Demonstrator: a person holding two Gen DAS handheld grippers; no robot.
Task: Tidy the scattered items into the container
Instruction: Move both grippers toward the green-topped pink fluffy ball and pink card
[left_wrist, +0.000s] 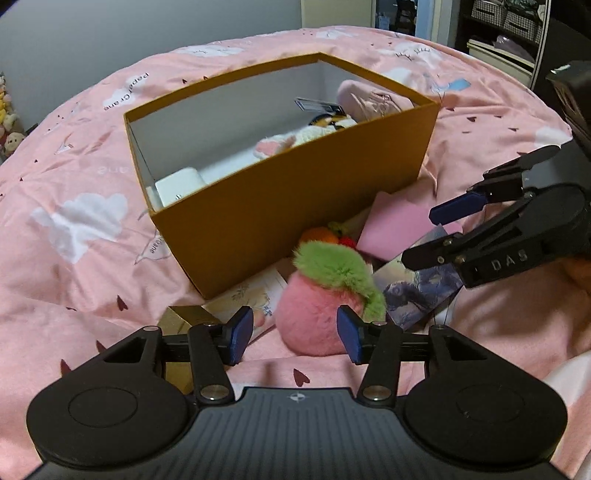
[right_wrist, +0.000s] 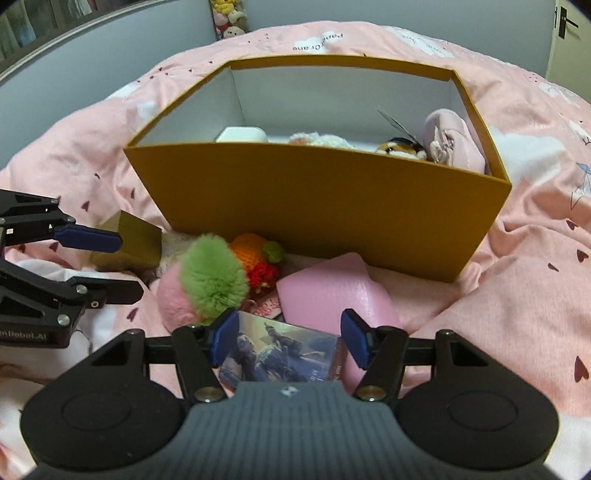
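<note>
An orange-brown box (left_wrist: 280, 206) (right_wrist: 317, 195) stands on the pink bed, with a white case, small plush toys and a pink cloth inside. In front of it lies a pink fuzzy plush with a green tuft (left_wrist: 317, 314) (right_wrist: 207, 284). My left gripper (left_wrist: 295, 334) (right_wrist: 110, 264) is open around it, and its left pad stands clear of the fur. A picture card (right_wrist: 280, 350) (left_wrist: 417, 291) lies between the blue pads of my right gripper (right_wrist: 290, 338) (left_wrist: 437, 234), which looks open. Close by are a pink pouch (right_wrist: 332, 291) (left_wrist: 399, 225), crocheted fruit (right_wrist: 255, 258) (left_wrist: 319, 234) and a gold box (right_wrist: 129, 240) (left_wrist: 184, 317).
A pale illustrated card (left_wrist: 255, 291) lies partly under the box's corner. The bedspread (left_wrist: 74, 184) is rumpled around the box. Stuffed toys (right_wrist: 231, 16) line the wall behind the bed, and shelves (left_wrist: 506, 22) stand at the back right.
</note>
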